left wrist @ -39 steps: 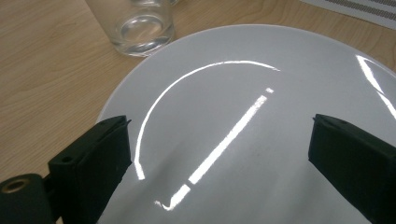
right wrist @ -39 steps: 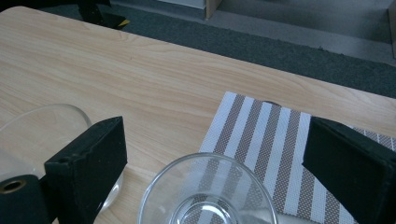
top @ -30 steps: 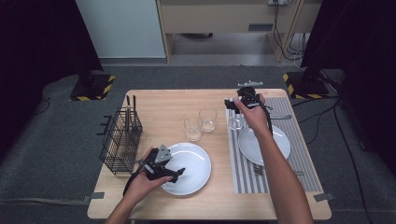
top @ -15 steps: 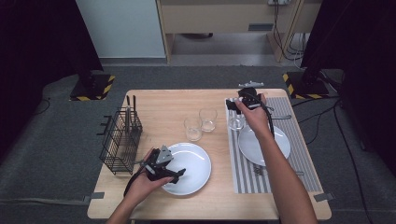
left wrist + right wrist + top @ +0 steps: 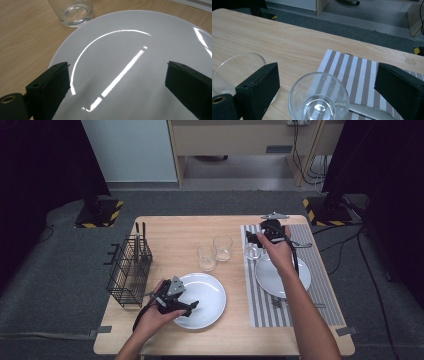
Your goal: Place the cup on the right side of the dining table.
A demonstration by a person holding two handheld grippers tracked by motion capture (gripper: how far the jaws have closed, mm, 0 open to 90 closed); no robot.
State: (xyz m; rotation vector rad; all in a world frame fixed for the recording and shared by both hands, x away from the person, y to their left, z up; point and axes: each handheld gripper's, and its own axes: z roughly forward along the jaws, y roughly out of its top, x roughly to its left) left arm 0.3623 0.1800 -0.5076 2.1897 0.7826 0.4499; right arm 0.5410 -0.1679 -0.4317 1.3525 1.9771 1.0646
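1. We hold the left gripper (image 5: 186,306) low over the near-left plate (image 5: 207,297), its jaws spread wide and gripping nothing.
2. In the left gripper view the plate (image 5: 140,62) spans the whole gap between the jaws, with the plate's rim passing just beyond the left jaw; we cannot tell whether the jaws touch the plate.
3. A glass (image 5: 72,11) stands on the bench (image 5: 22,37) just past that plate's far rim.
4. Our left hand (image 5: 152,317) reaches in from the near edge, gripper pointing right across the plate.
5. The right gripper (image 5: 255,240) sits at the far-left corner of the striped mat (image 5: 320,285), jaws wide apart and empty.
6. In the right gripper view a glass (image 5: 319,97) stands upright on the mat's edge, between the jaws and touching neither.
7. Our right forearm stretches across the second plate (image 5: 295,280) on the mat, hand (image 5: 277,252) on the gripper, which points left.
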